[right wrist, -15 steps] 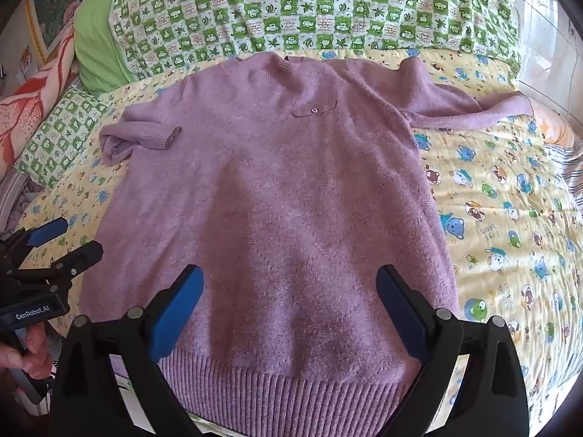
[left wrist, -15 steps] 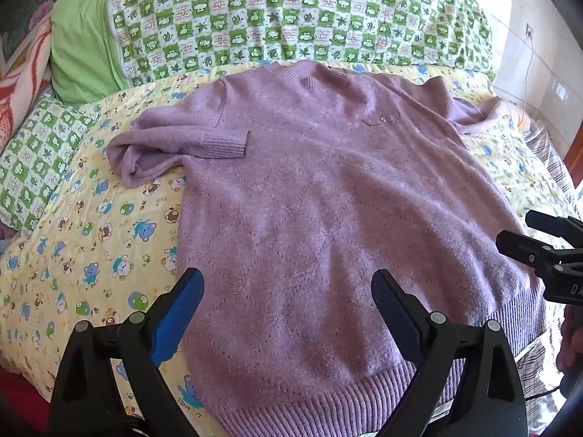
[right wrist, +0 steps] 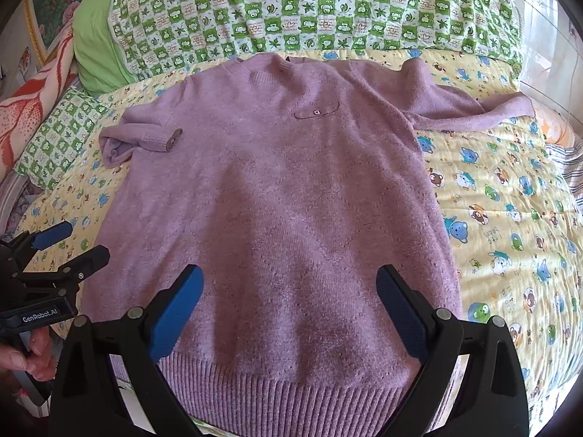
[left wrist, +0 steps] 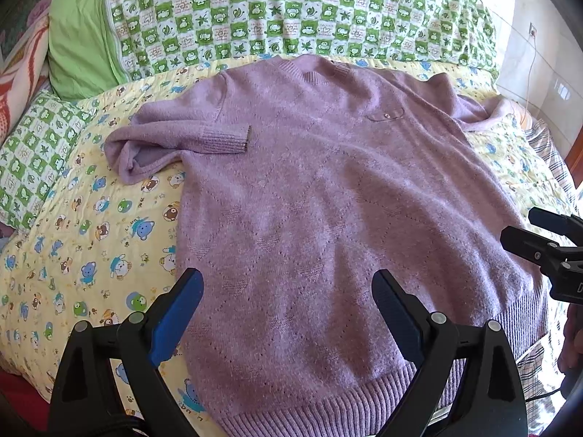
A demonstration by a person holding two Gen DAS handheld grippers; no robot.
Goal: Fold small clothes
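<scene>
Sweater [right wrist: 269,196]: a lilac knit garment lying front-up and spread flat on a yellow cartoon-print quilt [right wrist: 510,218], neckline toward the far end of the bed and ribbed hem [right wrist: 284,397] nearest both cameras.

Left gripper [left wrist: 288,309]: both fingers are spread wide apart. Nothing is held between them. The blue pads [left wrist: 175,313] hover above the lower body of the sweater near its hem; contact with the fabric cannot be confirmed. In the right wrist view, the same gripper [right wrist: 69,244] appears at the left edge of the garment, fingers parted, with a hand [right wrist: 25,353] on its handle.

Right gripper [right wrist: 289,309]: fingers equally wide apart, holding nothing, positioned above the hem band at the garment's centre. In the left wrist view, it [left wrist: 532,229] shows at the right edge of the sweater, its two black fingers separated.

Materials and shapes:
- Sweater body: fuzzy, soft-looking knit with a faint pierced diamond pattern across the front.
- Hem, cuffs and collar: ribbed knit.
- Chest: a small curved pocket flap [right wrist: 316,112] with one pale button.
- One sleeve [left wrist: 175,138]: folded back on itself, the ribbed cuff resting on the sweater's chest area.
- Other sleeve [right wrist: 470,109]: extended outward across the quilt, slightly twisted.
- Far end of bed: a green-and-white checked blanket [right wrist: 309,7] with animal and leaf motifs, and a plain green pillow [left wrist: 80,36] beside it.
</scene>
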